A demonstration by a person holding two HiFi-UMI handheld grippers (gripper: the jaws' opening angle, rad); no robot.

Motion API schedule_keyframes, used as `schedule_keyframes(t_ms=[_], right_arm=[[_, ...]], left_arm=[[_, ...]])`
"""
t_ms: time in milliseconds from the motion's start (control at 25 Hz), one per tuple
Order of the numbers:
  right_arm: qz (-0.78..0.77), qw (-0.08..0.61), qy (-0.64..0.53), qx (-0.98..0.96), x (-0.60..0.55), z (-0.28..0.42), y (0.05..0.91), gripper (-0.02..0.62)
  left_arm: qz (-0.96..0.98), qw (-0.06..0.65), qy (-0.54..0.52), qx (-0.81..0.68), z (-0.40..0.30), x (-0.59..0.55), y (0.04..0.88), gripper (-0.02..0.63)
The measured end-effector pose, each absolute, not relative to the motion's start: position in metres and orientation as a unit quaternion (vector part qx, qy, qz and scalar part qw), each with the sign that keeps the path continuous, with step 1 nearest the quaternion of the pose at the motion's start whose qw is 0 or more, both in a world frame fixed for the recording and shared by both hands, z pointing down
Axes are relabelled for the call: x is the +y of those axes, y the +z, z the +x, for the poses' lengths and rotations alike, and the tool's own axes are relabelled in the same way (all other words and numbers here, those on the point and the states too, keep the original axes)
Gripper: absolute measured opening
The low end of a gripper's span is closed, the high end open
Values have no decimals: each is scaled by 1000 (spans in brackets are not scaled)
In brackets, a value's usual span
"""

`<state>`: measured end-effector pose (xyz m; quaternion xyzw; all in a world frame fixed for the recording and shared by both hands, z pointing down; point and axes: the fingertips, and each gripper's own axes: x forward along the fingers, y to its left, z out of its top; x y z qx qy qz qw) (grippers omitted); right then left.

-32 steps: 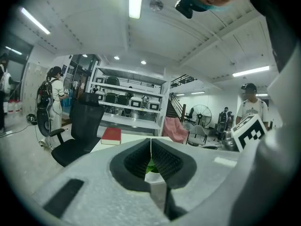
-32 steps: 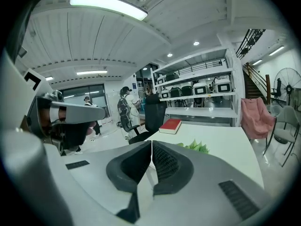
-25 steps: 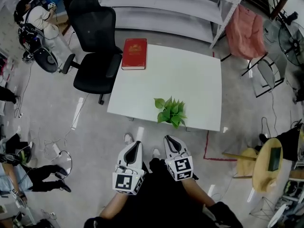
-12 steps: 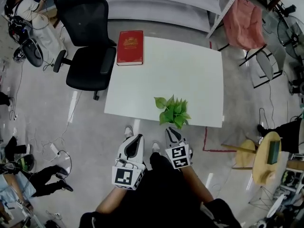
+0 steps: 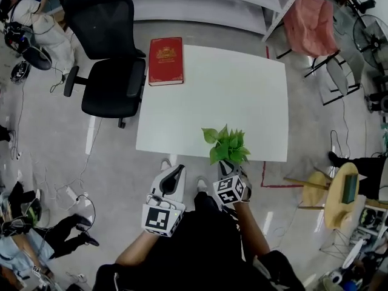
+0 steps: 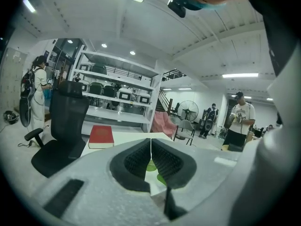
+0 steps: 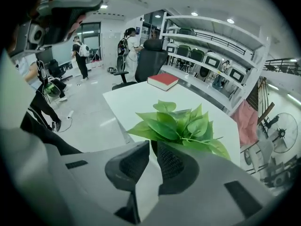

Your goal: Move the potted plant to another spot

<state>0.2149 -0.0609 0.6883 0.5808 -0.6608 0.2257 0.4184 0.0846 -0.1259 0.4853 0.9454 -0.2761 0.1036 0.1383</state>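
Now got the right gripper [image 7: 153, 146] up at the potted plant [image 7: 181, 124], pads parted by only a slit and gripping nothing that shows, with something dark, maybe the pot, just past the tips under the leaves. Was hanging back close to the body a second ago, short of the table [image 5: 230, 90]; has since pushed forward, tips now tucked beneath the foliage at the near edge. Keeps the left gripper [image 6: 150, 144] low and back, pads pressed together on nothing, pointed toward the red book [image 6: 101, 136] at the far left, beside the black chair [image 6: 63, 121]. Means a reach about done and a grasp not yet made. Probably calls for a wider opening to take the pot. Leaves the plant unmoved for now, standing at the near edge of the table, right of the middle, well apart from the book
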Motion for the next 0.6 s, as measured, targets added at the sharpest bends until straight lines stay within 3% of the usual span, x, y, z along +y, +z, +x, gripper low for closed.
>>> schedule_keyframes(t_ms=[600], right_arm=[[548, 490, 233, -636, -71, 222, 720, 15]], left_arm=[[952, 142, 111, -249, 92, -163, 489, 20]])
